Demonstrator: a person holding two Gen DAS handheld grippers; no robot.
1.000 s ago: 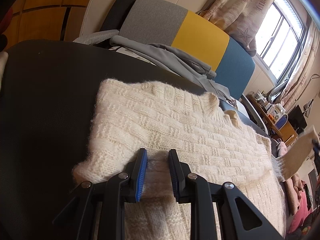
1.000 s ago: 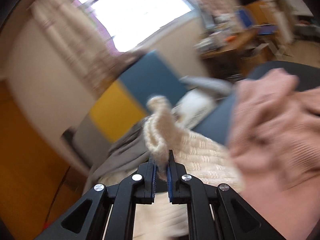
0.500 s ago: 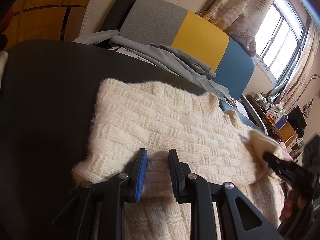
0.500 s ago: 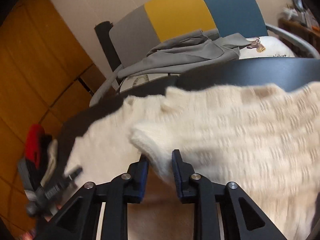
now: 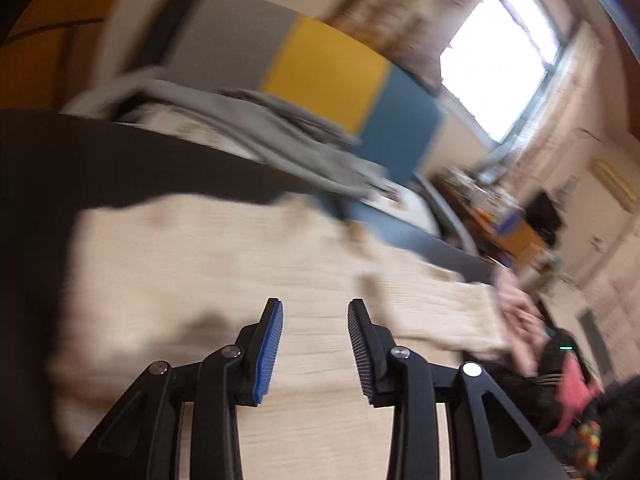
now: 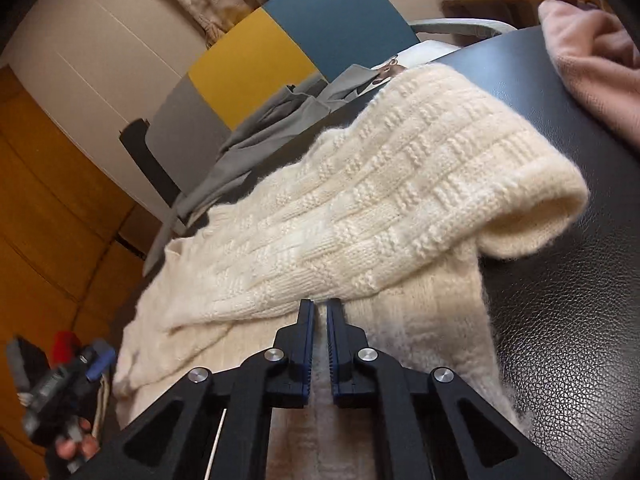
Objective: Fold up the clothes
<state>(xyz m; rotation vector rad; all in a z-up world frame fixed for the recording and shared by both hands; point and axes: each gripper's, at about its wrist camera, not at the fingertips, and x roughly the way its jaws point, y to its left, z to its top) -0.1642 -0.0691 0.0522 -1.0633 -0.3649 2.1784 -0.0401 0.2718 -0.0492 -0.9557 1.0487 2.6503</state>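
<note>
A cream knit sweater (image 5: 240, 260) lies flat on the black table (image 5: 60, 160). My left gripper (image 5: 315, 308) hovers over the sweater's near part. Its jaws are opening and nothing is between them. In the right wrist view, a sleeve of the sweater (image 6: 360, 208) lies folded across the body, with a rounded fold (image 6: 532, 216) at the right. My right gripper (image 6: 320, 308) is shut, its tips at the sleeve's near edge, and I see no fabric pinched between them. A hand holding the left gripper (image 6: 60, 392) shows at the bottom left of that view.
A pink garment (image 6: 592, 60) lies at the table's (image 6: 560, 320) far right. Beyond the table, a grey garment (image 6: 256, 128) is draped over a chair with a grey, yellow and blue back (image 5: 328, 72). Wooden cabinets stand at the left, and a window and a cluttered desk at the right.
My left gripper has opened wider and lifted off the sweater. My right gripper carried the sleeve down across the sweater, let it go and shut empty.
</note>
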